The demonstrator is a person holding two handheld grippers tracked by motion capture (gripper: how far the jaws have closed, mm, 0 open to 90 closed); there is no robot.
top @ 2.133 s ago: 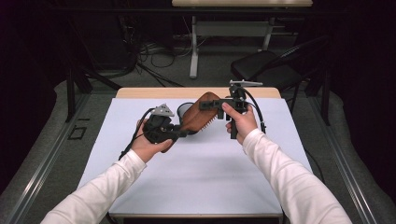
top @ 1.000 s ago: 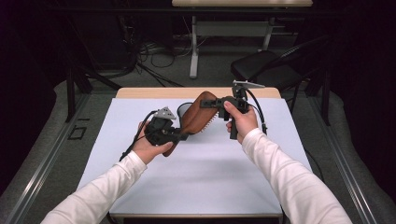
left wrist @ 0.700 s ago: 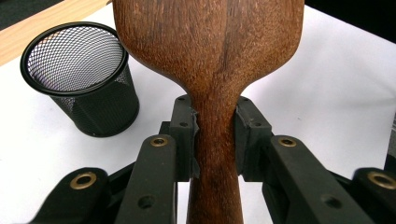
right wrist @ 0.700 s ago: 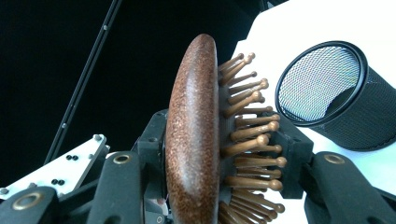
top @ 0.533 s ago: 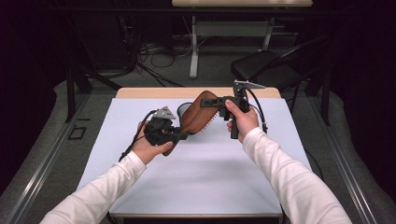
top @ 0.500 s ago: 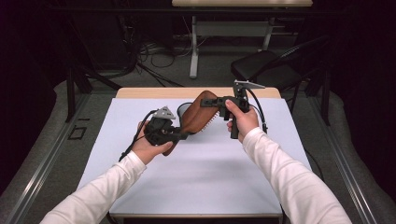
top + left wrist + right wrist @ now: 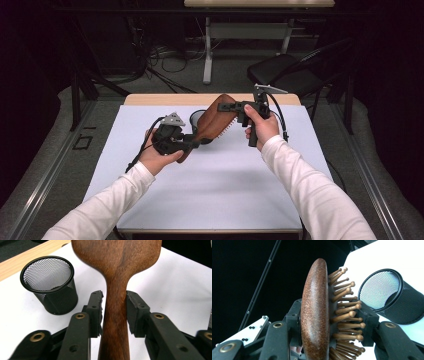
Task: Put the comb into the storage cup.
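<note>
High view: a wooden hairbrush (image 7: 215,122) held in the air between two grippers, above the white table (image 7: 210,185) and just in front of the mesh cup (image 7: 196,118).

Left gripper (image 7: 114,302) has just been easing its jaws apart – the handle sits between the pads, barely touched – so the right gripper (image 7: 334,322), clamped across the brush head, likely takes over. Brush runs slantwise, head up-right, handle down-left, bristles toward the table.

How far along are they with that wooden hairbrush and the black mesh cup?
Done: the hairbrush is up off the table. In hand: the right tongs clamp its head while the left tongs have just been opening around the handle, seemingly handing it over. Left, probably: lowering it into the mesh cup, which stands empty.
</note>
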